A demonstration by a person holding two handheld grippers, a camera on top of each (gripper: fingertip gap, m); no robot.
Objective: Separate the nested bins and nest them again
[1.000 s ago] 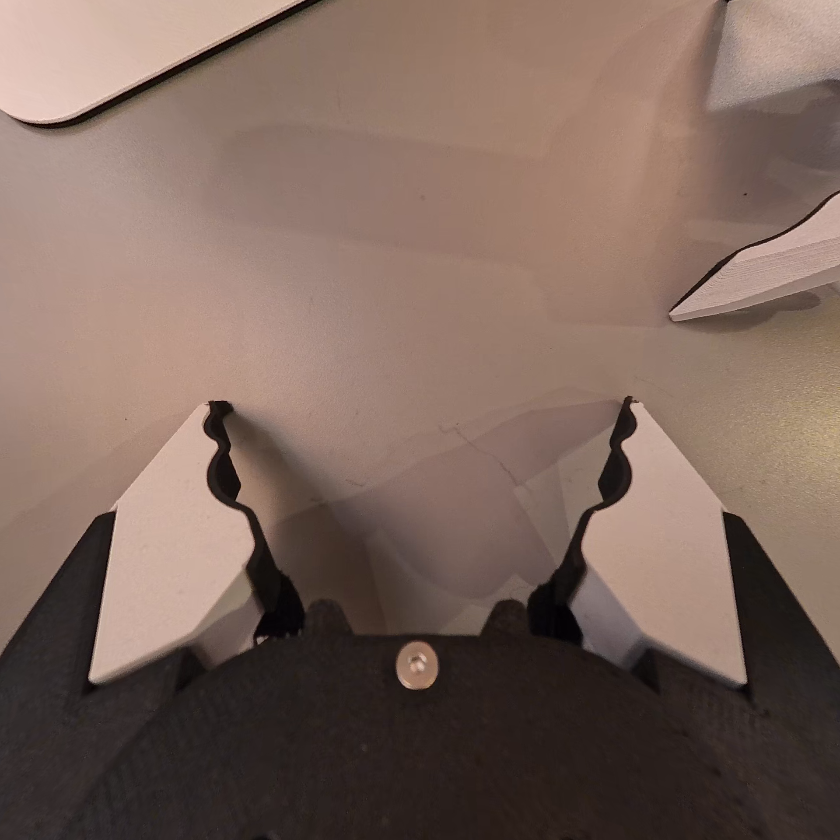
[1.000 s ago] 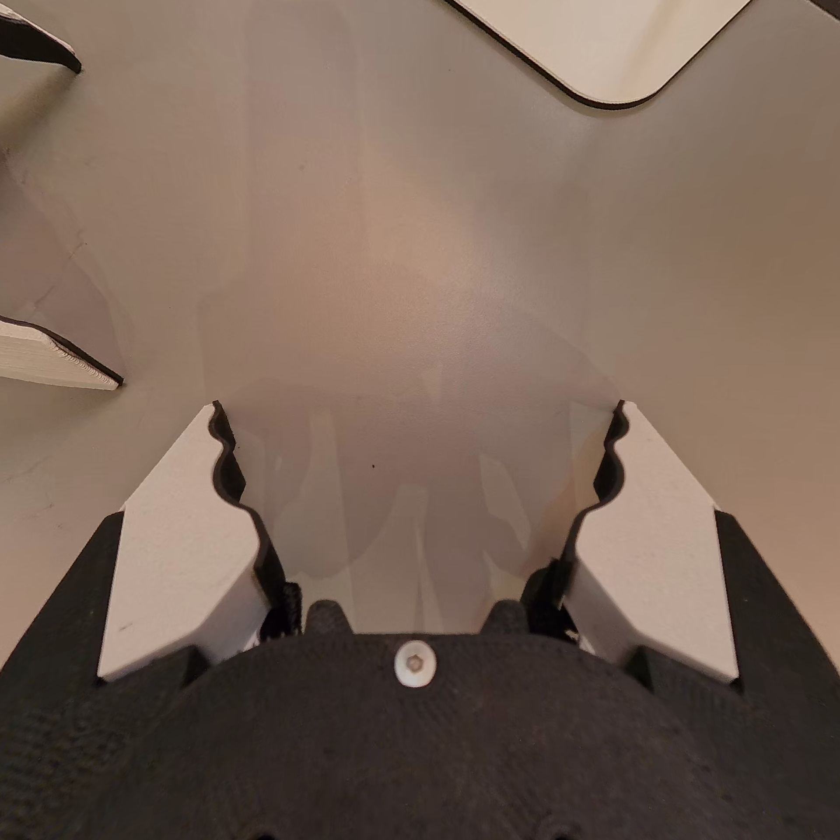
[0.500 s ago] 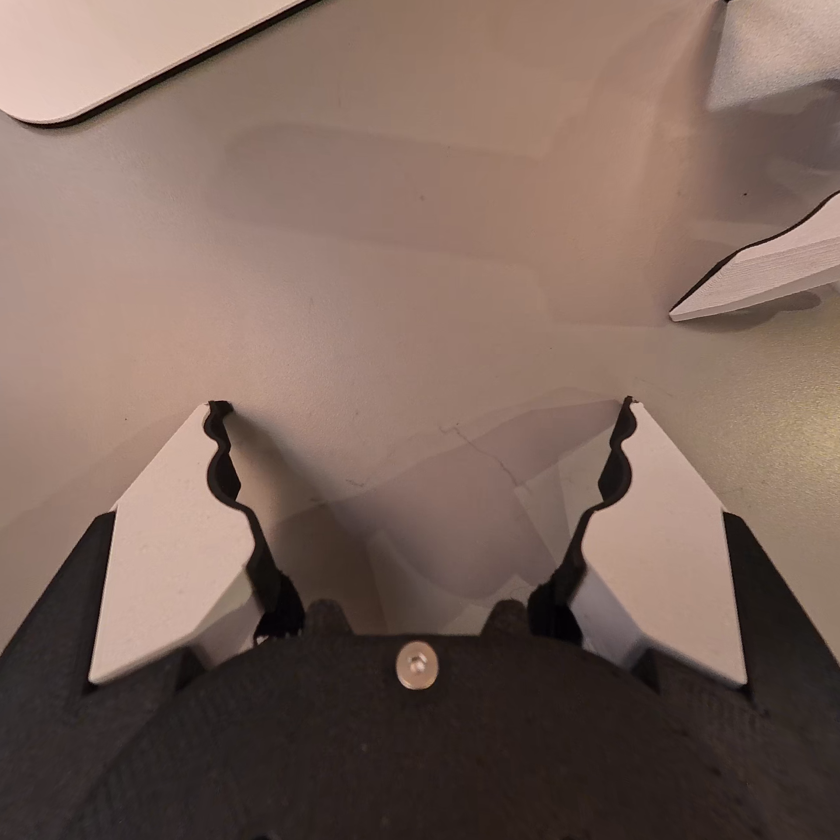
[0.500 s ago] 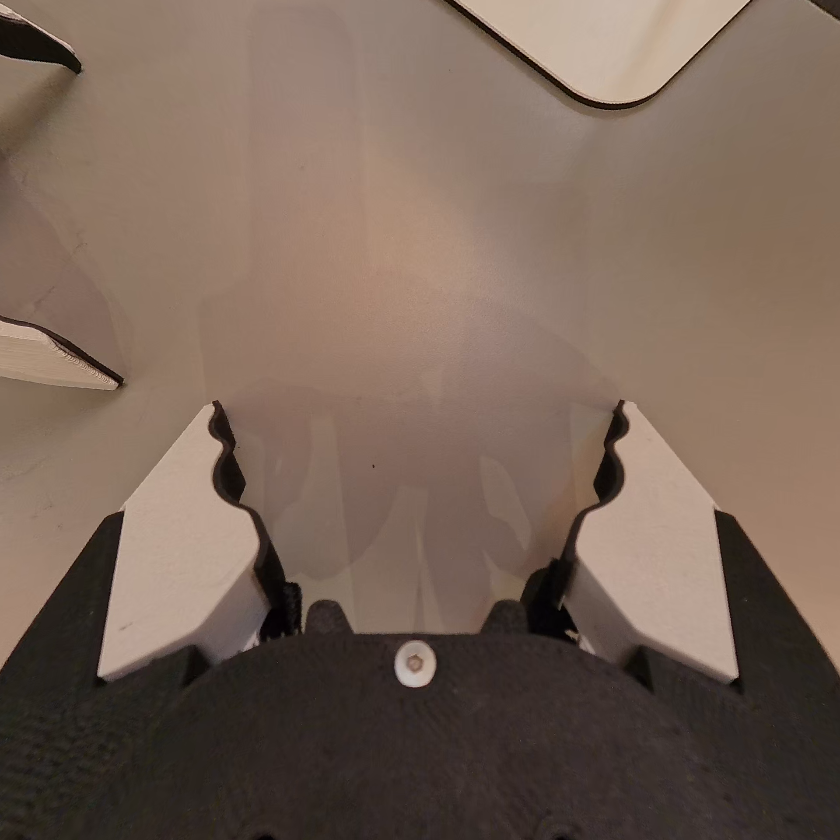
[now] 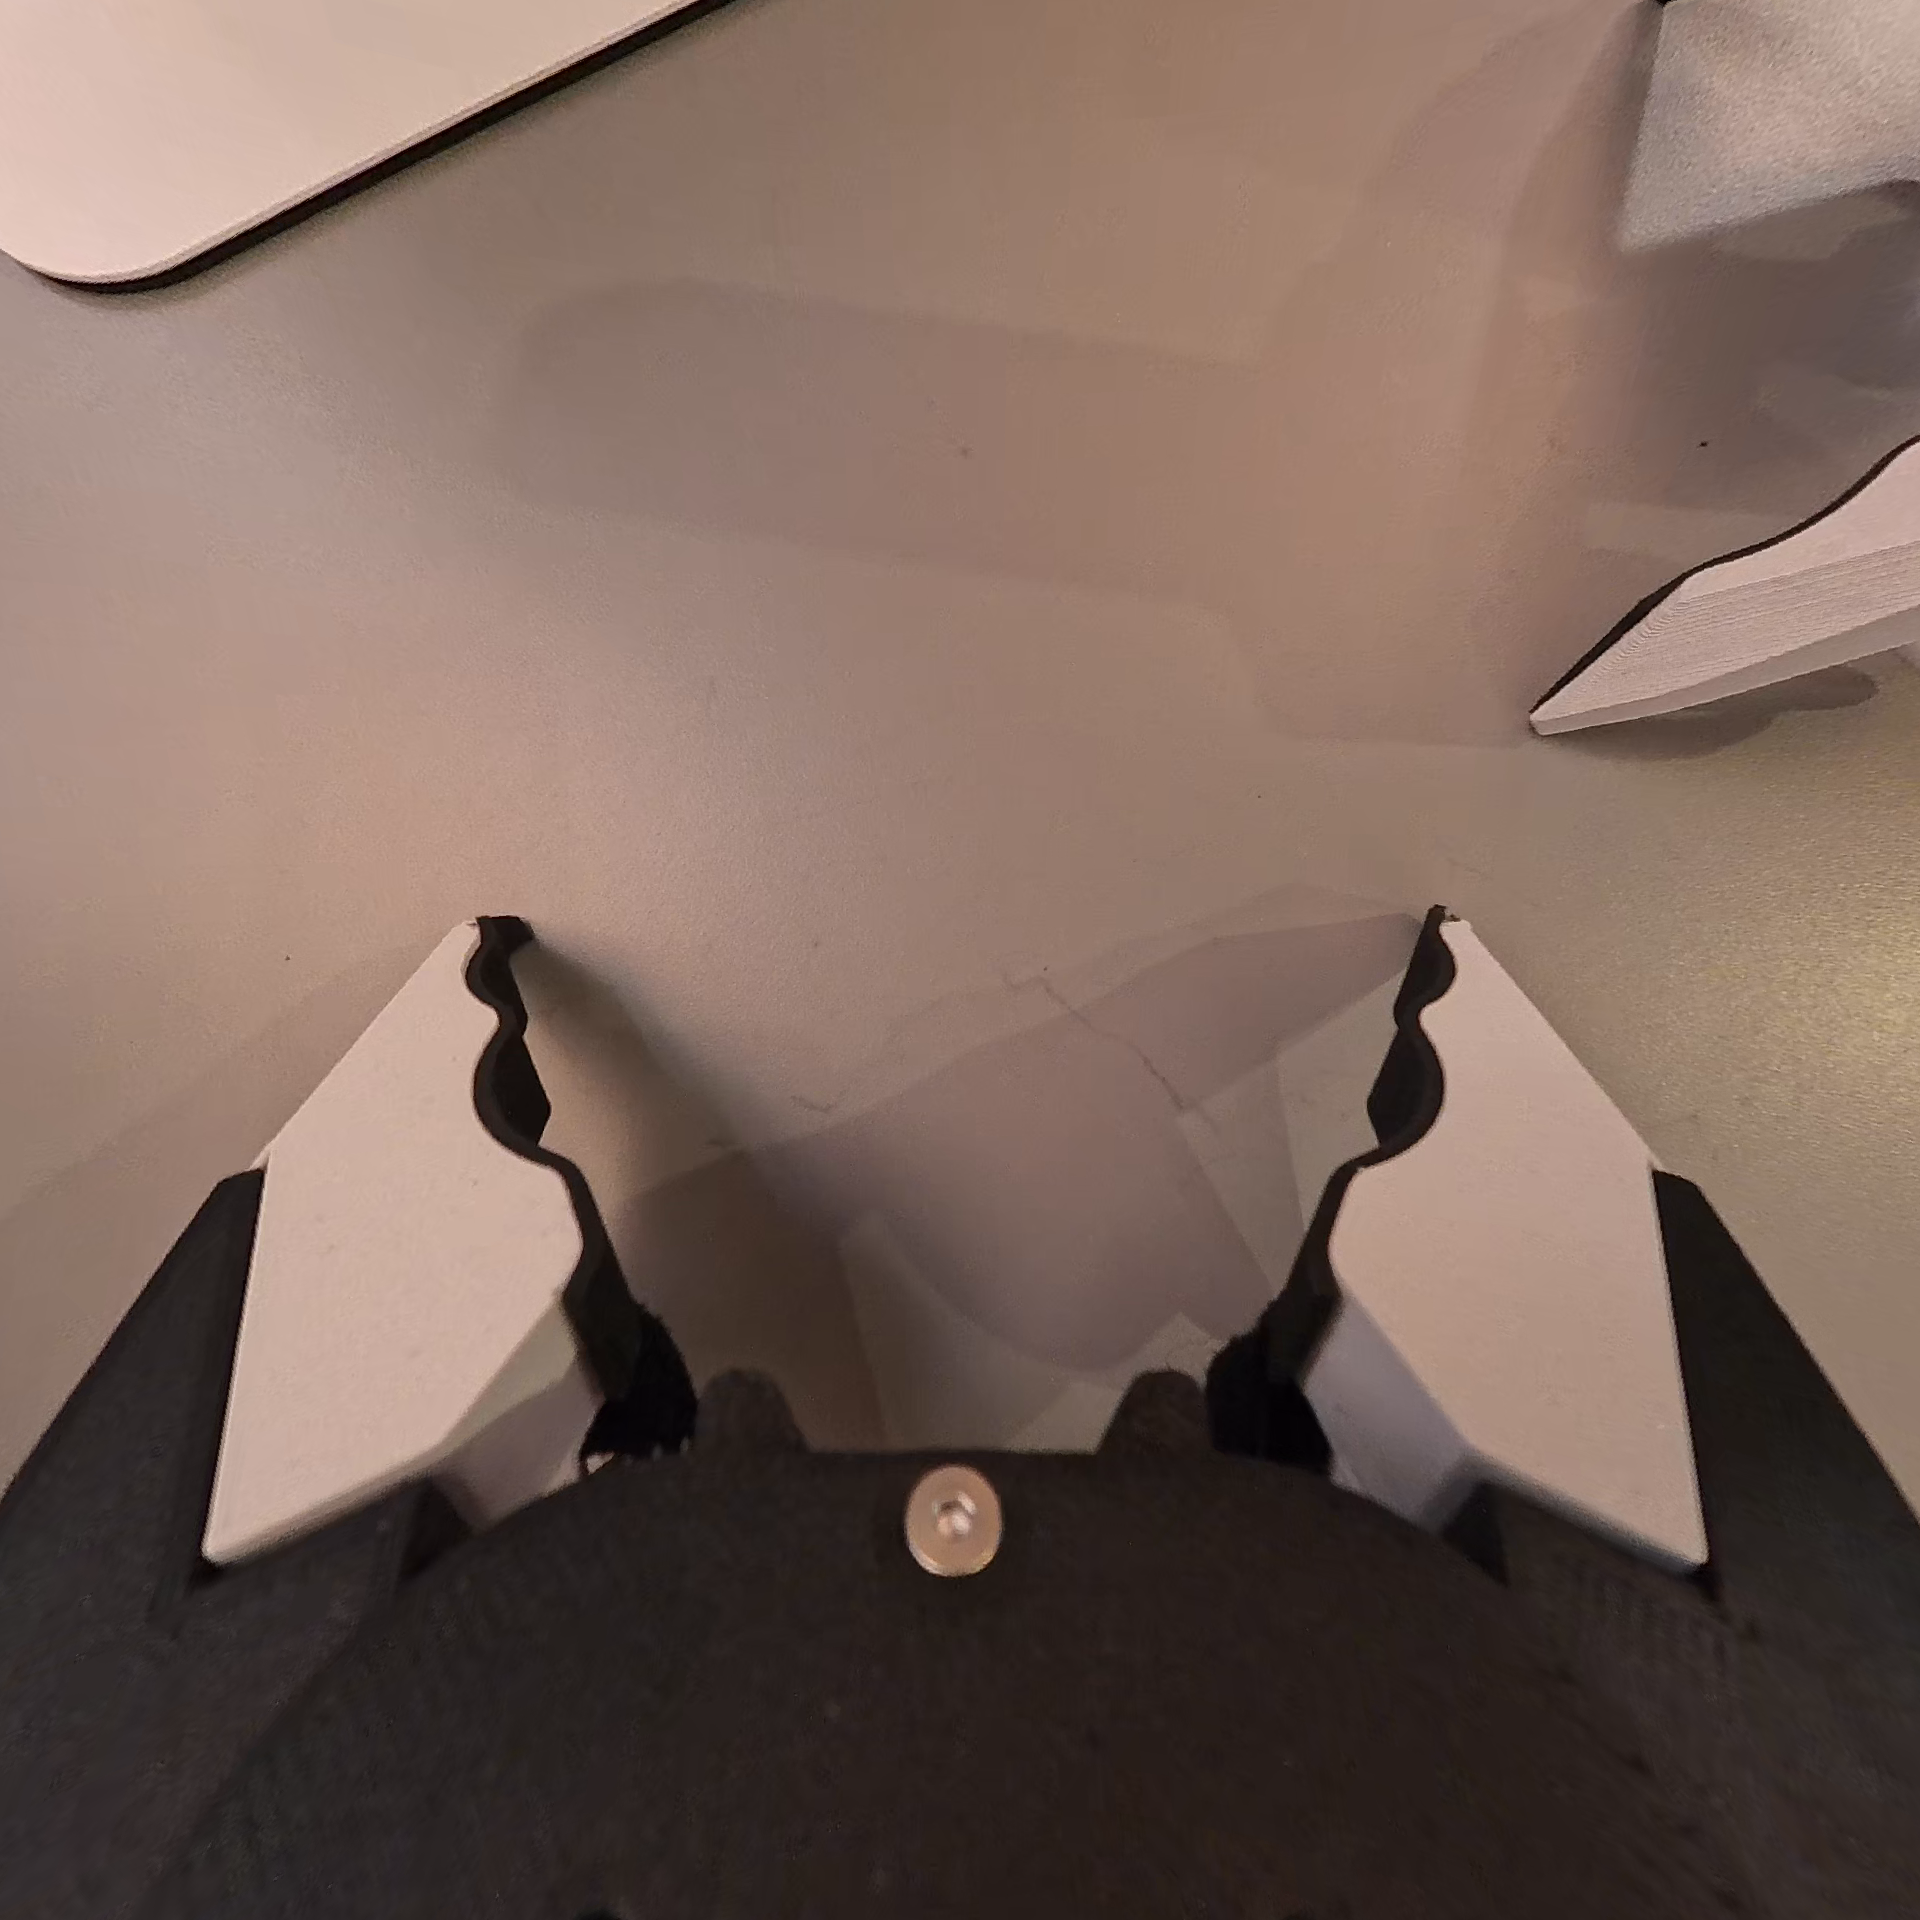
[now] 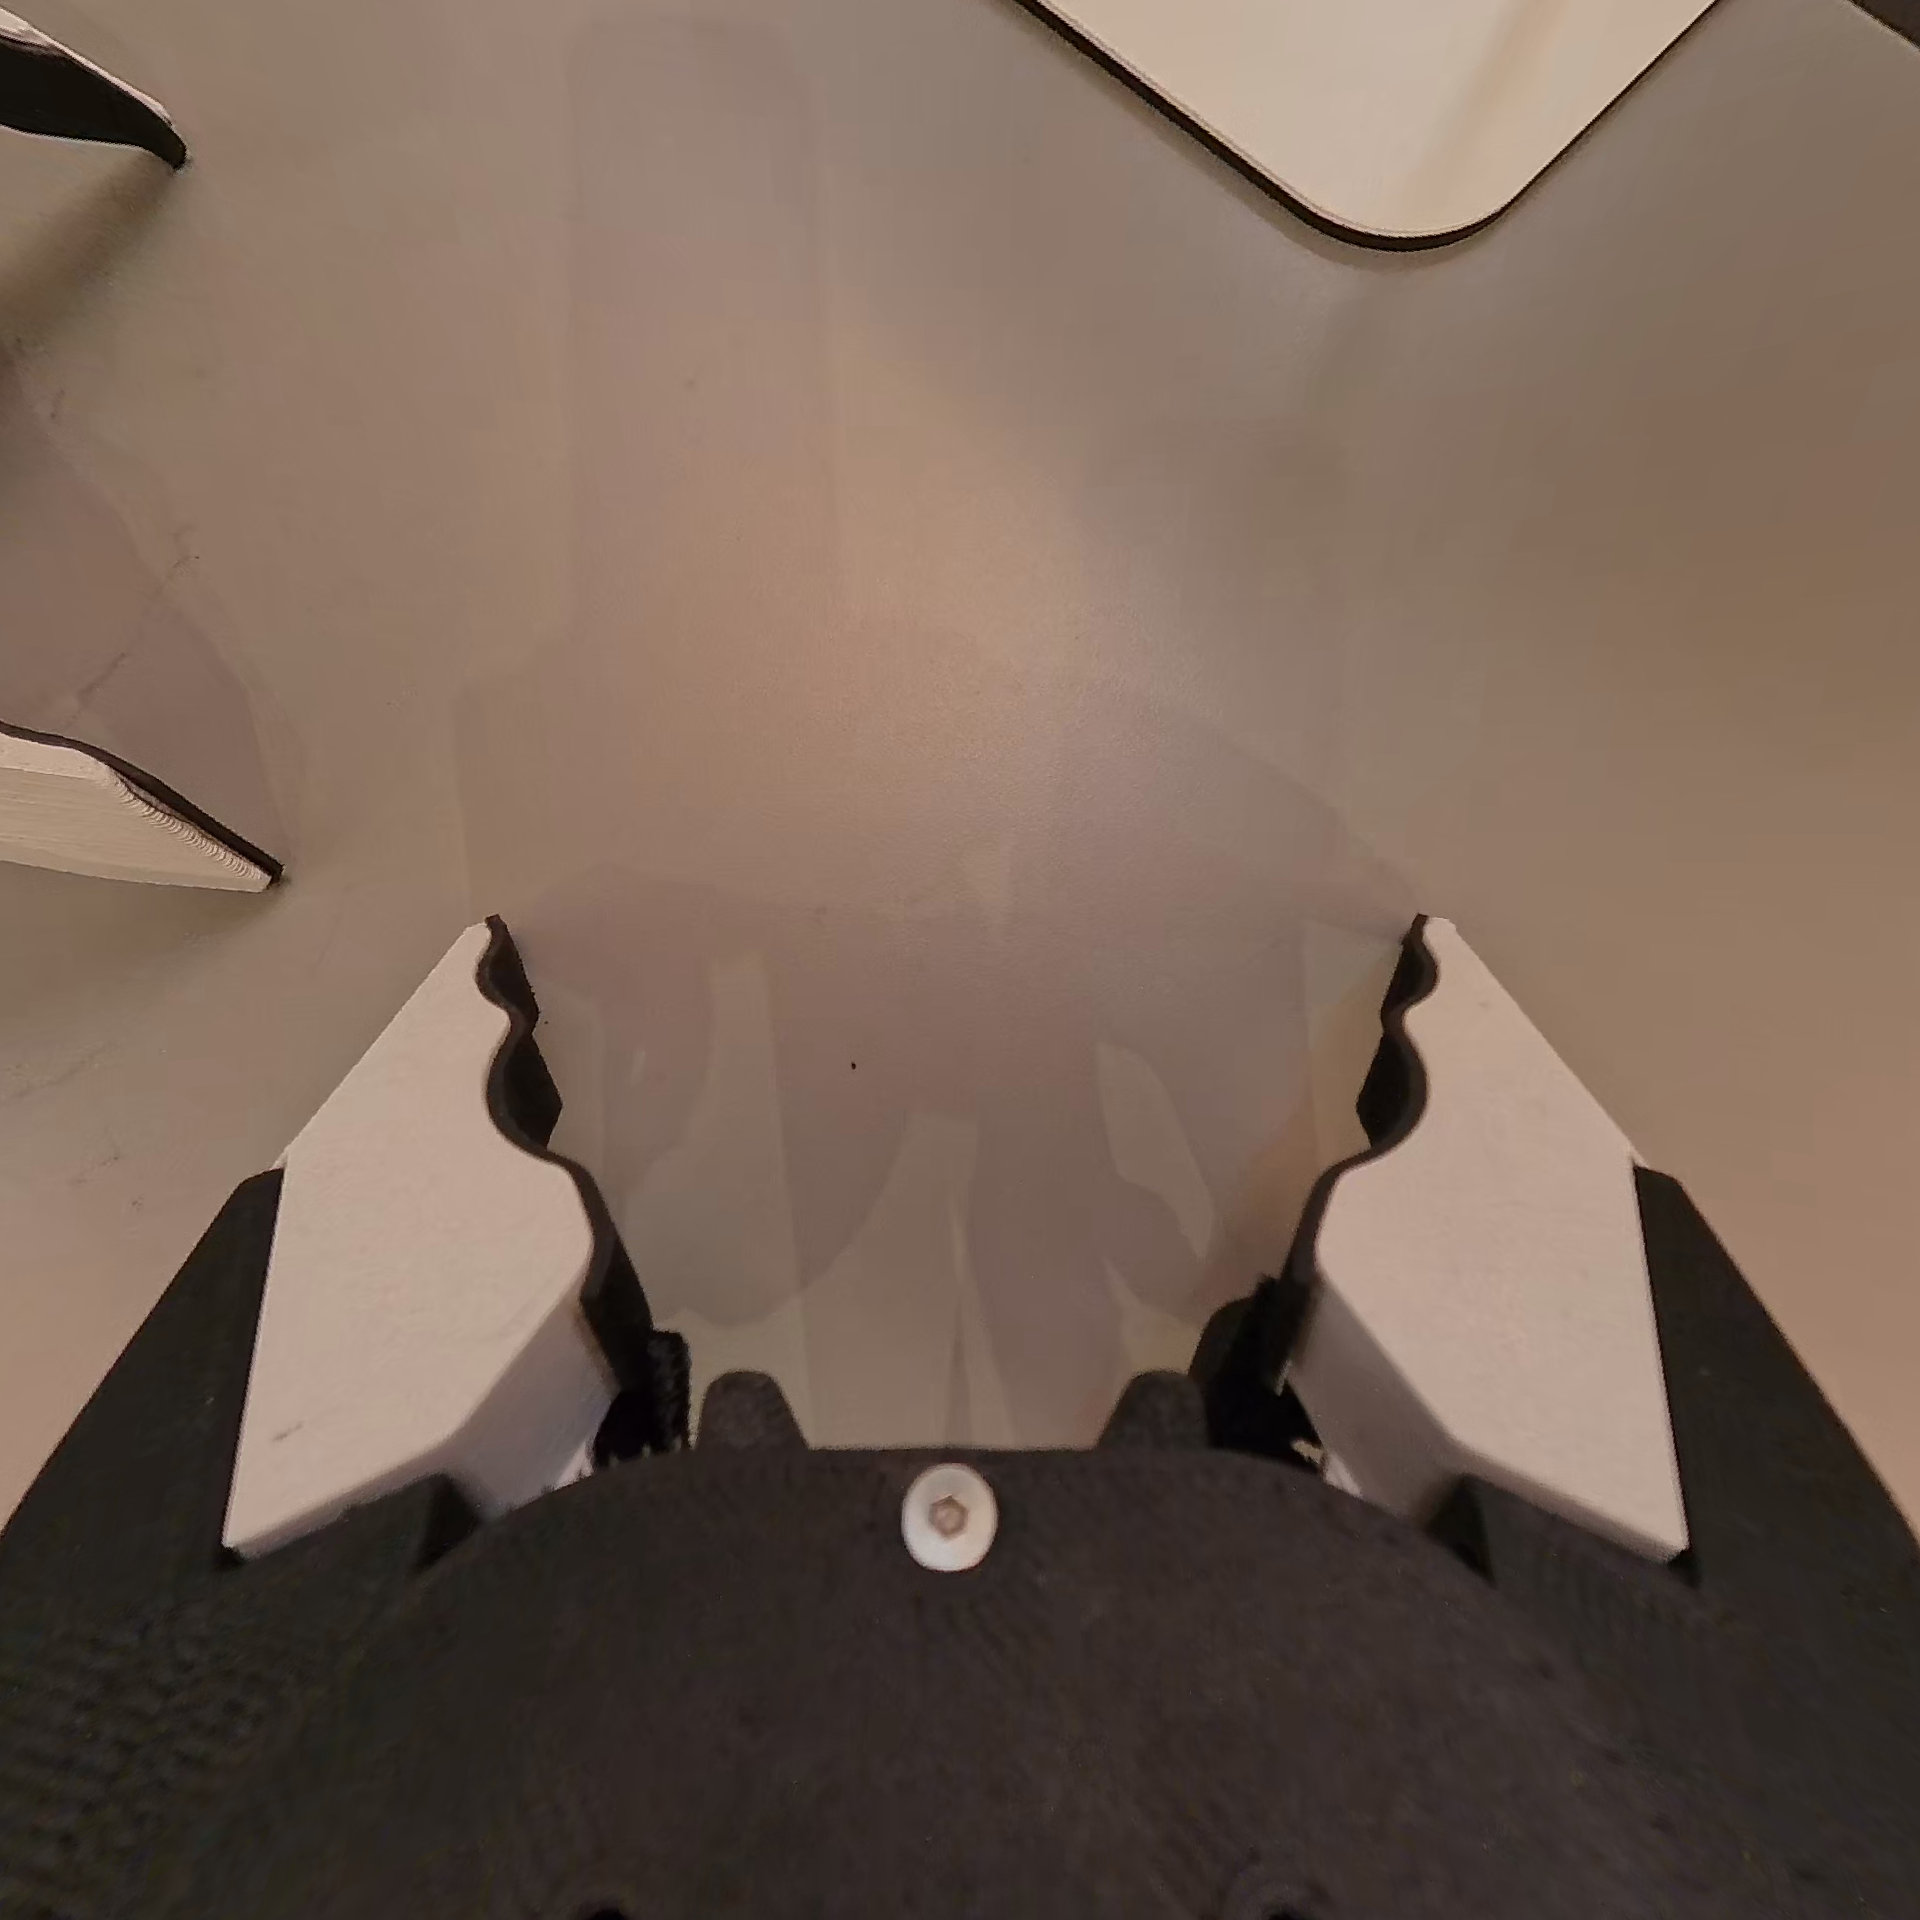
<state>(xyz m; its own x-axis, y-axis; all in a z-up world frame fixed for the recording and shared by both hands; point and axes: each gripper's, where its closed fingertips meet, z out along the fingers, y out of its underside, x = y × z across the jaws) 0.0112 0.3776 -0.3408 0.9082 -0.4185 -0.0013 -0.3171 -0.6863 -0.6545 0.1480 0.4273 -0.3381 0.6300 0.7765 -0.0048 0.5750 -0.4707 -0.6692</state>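
Two hand-held grippers hover low over a bare grey surface, side by side. Nearest, the left gripper has its white fingers spread wide and holds nothing; the right gripper is likewise wide and empty. No bins appear in either view, so where they sit cannot be told. The step in hand looks like the approach: to do it well, lift and turn the grippers until the nested bins come into view, keeping both wide. Farther off, the left wrist view alone shows a pale board at its top left; the right wrist view shows a similar rounded board corner at its top right.
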